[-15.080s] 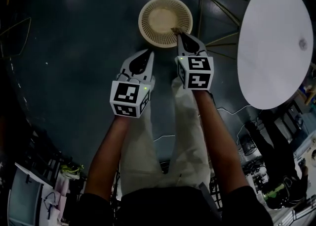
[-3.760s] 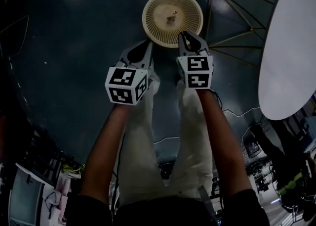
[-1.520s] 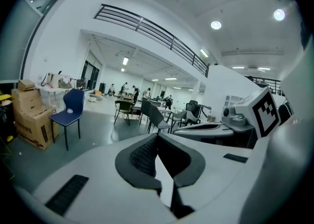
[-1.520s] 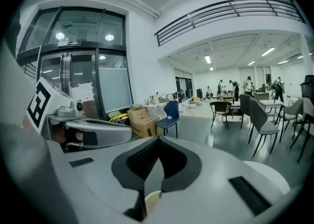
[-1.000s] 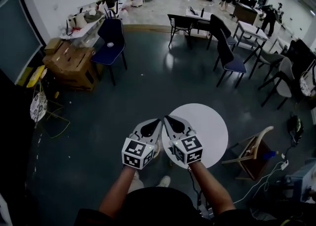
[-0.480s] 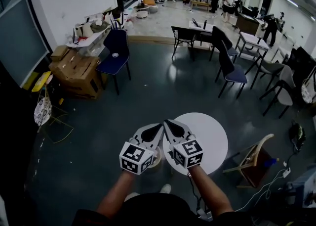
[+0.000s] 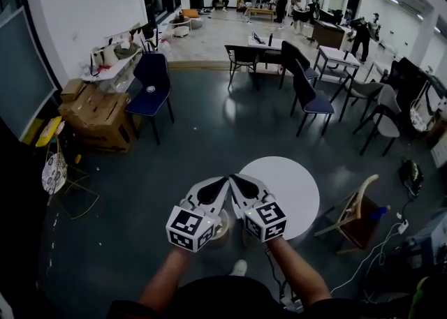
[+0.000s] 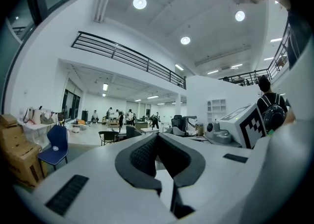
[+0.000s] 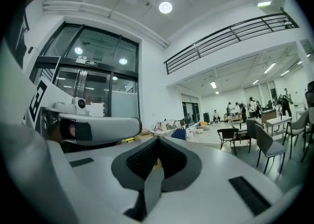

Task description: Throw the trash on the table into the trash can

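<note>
Low in the head view, at about 6 o'clock, the left tongs (image 7: 222, 183) and the right tongs (image 7: 235, 180) are held side by side, their tips almost touching. Each gripper view looks straight along its own tongs: the left tongs (image 8: 157, 137) are clenched with the dark ribbed pads meeting at the tip and nothing caught between them, and the right tongs (image 9: 157, 140) are clenched and empty in the same way. A faint yellowish patch shows through the slit of the right pair; it is too small to tell what it is.

The trash can (image 7: 223, 227) stands on the floor at 6 o'clock from the tips, just beside the marker cube of the left tongs. Only a pale sliver of its rim shows, the rest sits behind the cube, and its inside cannot be seen, so the trash itself cannot be made out.

At 3 o'clock from the tips lies the round white desk (image 7: 290, 186), its near-left edge covered by the right tongs. Past it, at 4 o'clock, a wooden chair (image 7: 353, 211) is partly hidden by the desk.

Farther out, a blue chair (image 7: 149, 86) and cardboard boxes (image 7: 98, 114) stand at 10 o'clock, dark chairs (image 7: 307, 98) at 1 o'clock, and small, indistinct people at 12 o'clock.
</note>
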A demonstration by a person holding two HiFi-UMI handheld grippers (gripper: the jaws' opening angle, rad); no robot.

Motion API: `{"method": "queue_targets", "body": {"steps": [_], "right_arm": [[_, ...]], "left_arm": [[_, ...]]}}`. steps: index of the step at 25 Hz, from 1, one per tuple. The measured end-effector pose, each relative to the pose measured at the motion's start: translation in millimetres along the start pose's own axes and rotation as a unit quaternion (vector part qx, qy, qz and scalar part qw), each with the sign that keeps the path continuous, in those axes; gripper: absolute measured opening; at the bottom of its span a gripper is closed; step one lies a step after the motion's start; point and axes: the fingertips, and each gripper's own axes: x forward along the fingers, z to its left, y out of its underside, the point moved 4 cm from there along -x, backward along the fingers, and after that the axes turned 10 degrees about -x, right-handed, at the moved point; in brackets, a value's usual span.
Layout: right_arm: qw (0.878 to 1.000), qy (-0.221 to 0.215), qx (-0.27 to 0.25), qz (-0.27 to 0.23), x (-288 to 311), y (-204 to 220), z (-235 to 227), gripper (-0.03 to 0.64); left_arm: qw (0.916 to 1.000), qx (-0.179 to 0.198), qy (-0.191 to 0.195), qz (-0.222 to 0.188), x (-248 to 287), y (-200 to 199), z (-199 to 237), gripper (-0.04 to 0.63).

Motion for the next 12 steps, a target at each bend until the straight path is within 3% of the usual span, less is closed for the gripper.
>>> {"method": "queue_targets", "body": {"steps": [5, 12], "right_arm": [[1.0, 0.01, 0.004, -0.006, -13, -10, 48, 0.018], [1.0, 0.02, -0.012, -0.006, -32, -23, 131, 0.018]], "left_arm": [[0.9997, 0.025, 0.006, 0.007, -54, 1, -2, 0.008], [0.9998, 0.012, 0.013, -0.008, -138, 4, -7, 0.008]]}}
